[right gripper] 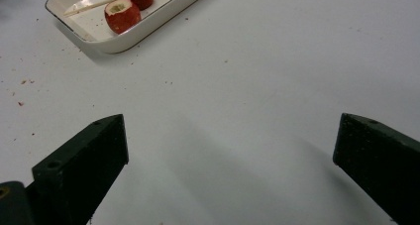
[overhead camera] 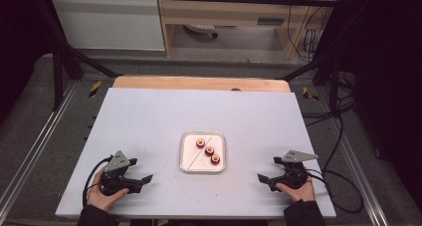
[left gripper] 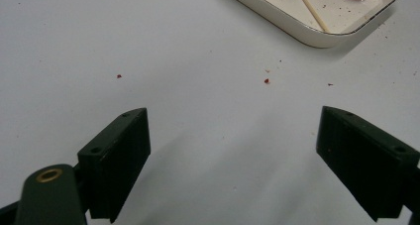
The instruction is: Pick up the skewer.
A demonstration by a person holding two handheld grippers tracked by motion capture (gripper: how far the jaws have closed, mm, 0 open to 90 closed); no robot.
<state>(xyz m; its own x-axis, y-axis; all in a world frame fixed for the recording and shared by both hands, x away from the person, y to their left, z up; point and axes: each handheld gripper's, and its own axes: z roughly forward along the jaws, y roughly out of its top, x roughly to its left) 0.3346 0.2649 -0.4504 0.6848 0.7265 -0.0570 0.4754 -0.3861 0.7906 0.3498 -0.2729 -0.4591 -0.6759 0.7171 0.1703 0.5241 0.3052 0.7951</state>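
Note:
A white square tray [overhead camera: 188, 162] sits at the middle of the white table. In it lie three red cored fruit pieces [overhead camera: 209, 150] in a diagonal row, beside a thin wooden skewer [overhead camera: 201, 153]. My left gripper [overhead camera: 143, 182] rests near the front left of the table, open and with nothing between its jaws. My right gripper [overhead camera: 265, 180] rests at the front right, open too. The left gripper view has the tray [left gripper: 297, 29] and skewer [left gripper: 309, 8] at its top right. In the right gripper view the tray [right gripper: 148, 29] with two fruit pieces [right gripper: 122, 15] lies top left.
Small red crumbs [left gripper: 266, 80] dot the table between my left gripper and the tray. A wooden board edge [overhead camera: 199, 83] runs along the table's far side. Black cables [overhead camera: 338, 141] trail off the right of the table.

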